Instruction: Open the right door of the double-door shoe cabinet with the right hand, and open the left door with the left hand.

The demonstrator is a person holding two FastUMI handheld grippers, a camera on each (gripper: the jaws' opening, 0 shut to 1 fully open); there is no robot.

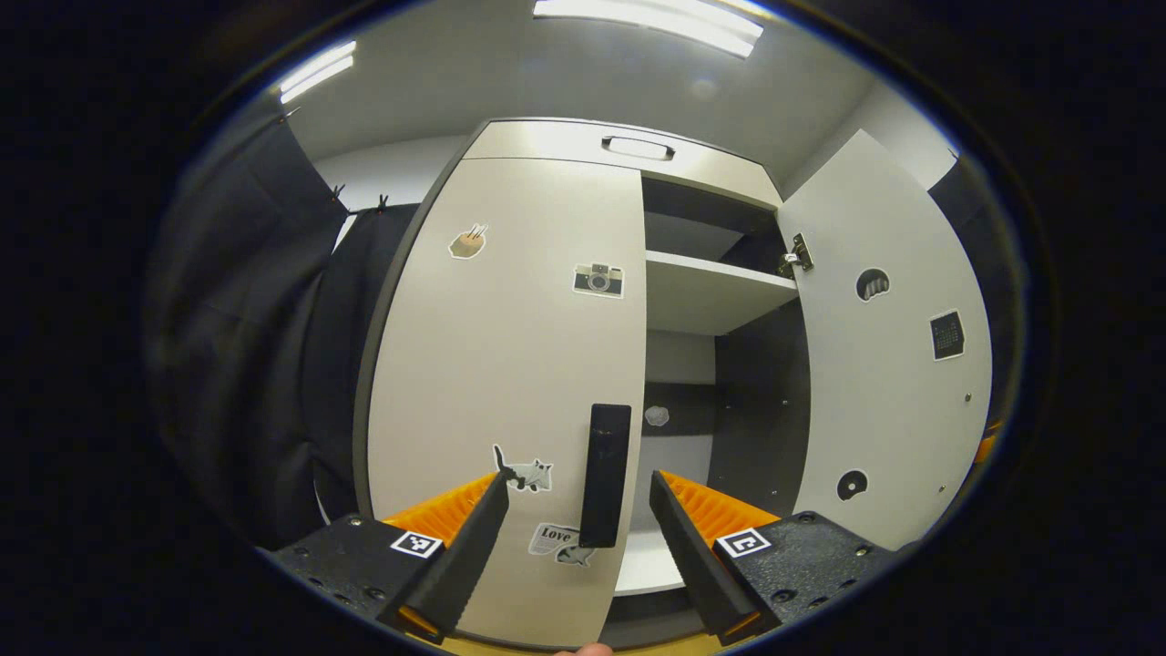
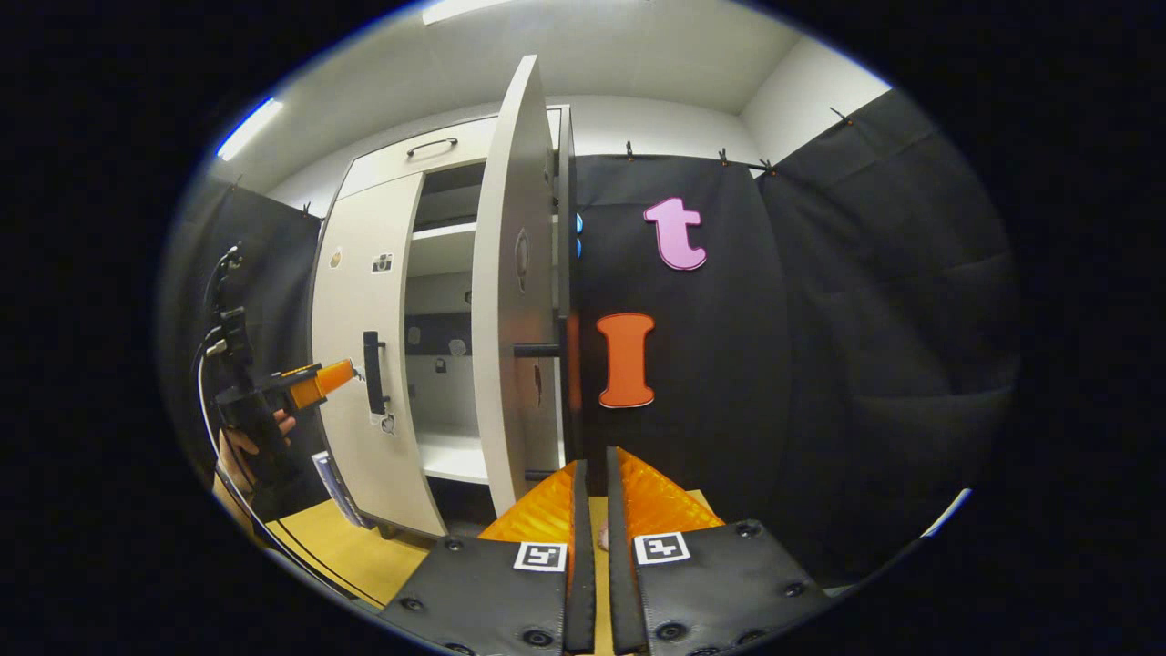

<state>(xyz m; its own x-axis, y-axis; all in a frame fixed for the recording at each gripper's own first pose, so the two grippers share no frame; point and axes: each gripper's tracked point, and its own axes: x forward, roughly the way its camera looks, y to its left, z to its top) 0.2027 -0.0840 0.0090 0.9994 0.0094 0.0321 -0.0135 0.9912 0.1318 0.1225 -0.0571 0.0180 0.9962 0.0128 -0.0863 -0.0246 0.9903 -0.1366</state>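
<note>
1. While the right door [image 1: 888, 364] of the shoe cabinet [image 1: 629, 150] stands swung wide open, the left door [image 1: 510, 383] lies shut, flat against the cabinet front.
2. In the right gripper view the right door [image 2: 510, 292] is seen nearly edge-on, its long axis upright and its free edge pointing toward the camera; its handle [image 2: 539, 350] juts sideways from the outer face.
3. On the left door a dark bar handle [image 1: 607, 474] stands upright near the door's inner edge, long axis vertical; the same handle [image 2: 373, 372] shows in the right gripper view.
4. Small stickers mark the left door: a camera [image 1: 598, 279], a cat [image 1: 528, 474] and others.
5. Behind the open door an upper shelf [image 1: 710, 287] and a lower shelf [image 2: 451, 456] are exposed.
6. The left gripper [image 1: 578, 510] has its jaws spread wide, one finger on each side of the left door's handle and apart from it; it holds nothing.
7. In the right gripper view the left gripper [image 2: 319, 381] reaches toward that handle, held by a hand [image 2: 244, 448].
8. The right gripper [image 2: 594, 519] has its jaws almost closed, a thin gap between them, with nothing held; it sits below the right door's free edge.
9. A drawer front with a handle [image 1: 638, 148] tops the cabinet, which stands on a yellow floor [image 2: 346, 547].
</note>
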